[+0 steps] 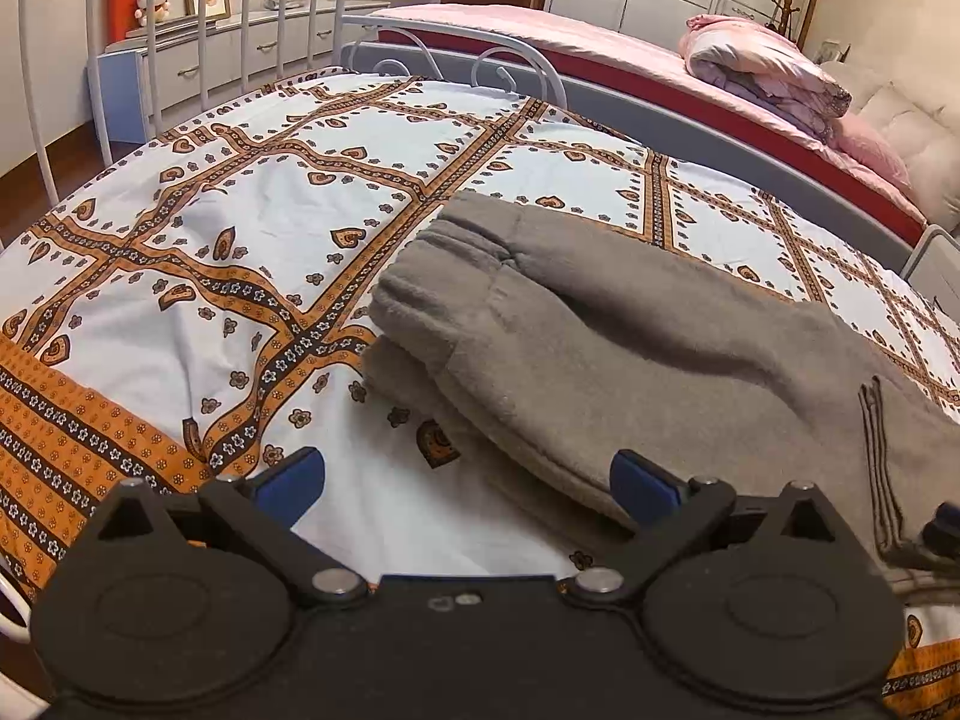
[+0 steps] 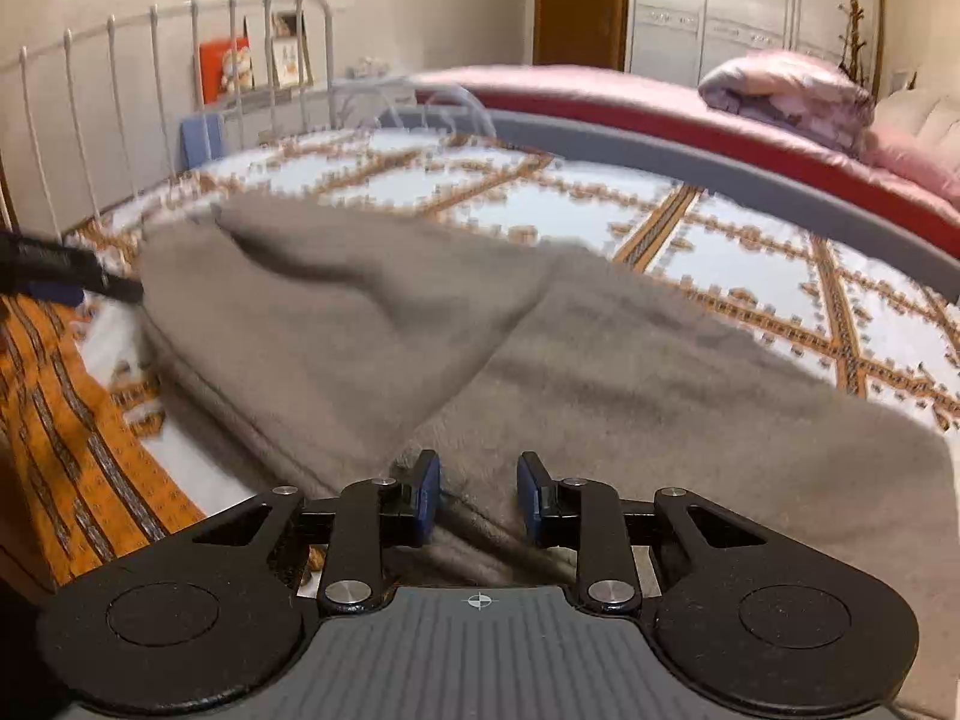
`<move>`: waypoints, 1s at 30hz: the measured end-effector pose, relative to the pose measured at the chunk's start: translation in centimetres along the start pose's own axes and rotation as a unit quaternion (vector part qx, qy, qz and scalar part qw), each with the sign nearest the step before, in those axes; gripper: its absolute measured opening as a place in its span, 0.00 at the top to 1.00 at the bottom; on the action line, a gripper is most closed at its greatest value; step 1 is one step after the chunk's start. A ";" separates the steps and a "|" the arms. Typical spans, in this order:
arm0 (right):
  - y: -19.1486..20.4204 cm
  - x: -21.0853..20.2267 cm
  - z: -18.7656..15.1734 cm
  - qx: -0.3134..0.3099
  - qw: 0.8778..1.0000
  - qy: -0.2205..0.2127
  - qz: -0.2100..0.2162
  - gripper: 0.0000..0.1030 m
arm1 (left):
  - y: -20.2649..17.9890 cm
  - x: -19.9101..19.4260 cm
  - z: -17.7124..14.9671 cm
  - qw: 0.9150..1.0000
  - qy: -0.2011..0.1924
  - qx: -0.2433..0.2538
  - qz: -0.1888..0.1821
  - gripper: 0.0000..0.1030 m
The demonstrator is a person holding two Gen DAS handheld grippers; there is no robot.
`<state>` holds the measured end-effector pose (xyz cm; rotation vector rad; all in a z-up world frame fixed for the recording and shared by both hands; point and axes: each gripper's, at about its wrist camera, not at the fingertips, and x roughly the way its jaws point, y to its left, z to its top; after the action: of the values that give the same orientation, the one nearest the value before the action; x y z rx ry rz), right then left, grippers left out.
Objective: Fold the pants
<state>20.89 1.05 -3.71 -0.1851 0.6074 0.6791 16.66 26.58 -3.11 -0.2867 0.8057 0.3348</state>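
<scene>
Grey fleece pants lie folded on the patterned bed sheet, with the waistband end toward the far left. My left gripper stands wide open just above the sheet, its right pad at the near edge of the pants and nothing between its pads. In the right wrist view the pants fill the middle. My right gripper is narrowly closed with a fold of the grey cloth filling the gap. The left wrist view shows that gripper at the far right edge, cloth bunched at it.
A white metal bedstead rises at the far left of the bed. A grey rail separates it from a second bed with a pink cover and a rolled quilt. The orange border of the sheet marks the near edge.
</scene>
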 end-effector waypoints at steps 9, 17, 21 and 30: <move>-1.0 -1.0 0.6 0.012 1.000 -0.018 -0.008 0.73 | 3.1 3.1 0.4 0.996 0.026 -0.051 -0.067 0.24; -2.5 -1.0 -0.1 0.037 0.999 -0.015 -0.013 0.73 | 4.2 5.6 1.0 0.984 0.014 -0.069 -0.163 0.42; -3.1 -1.0 -0.1 0.046 0.999 -0.020 -0.018 0.73 | 4.9 6.6 1.4 0.978 0.004 -0.089 -0.187 0.46; -2.3 0.1 0.2 0.050 0.999 -0.018 0.001 0.73 | 5.0 6.1 1.1 0.974 0.012 -0.118 -0.193 0.63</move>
<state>22.54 -0.60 -3.65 -0.0793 0.6047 0.6518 19.33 32.67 -7.52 -0.6617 0.7161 0.0597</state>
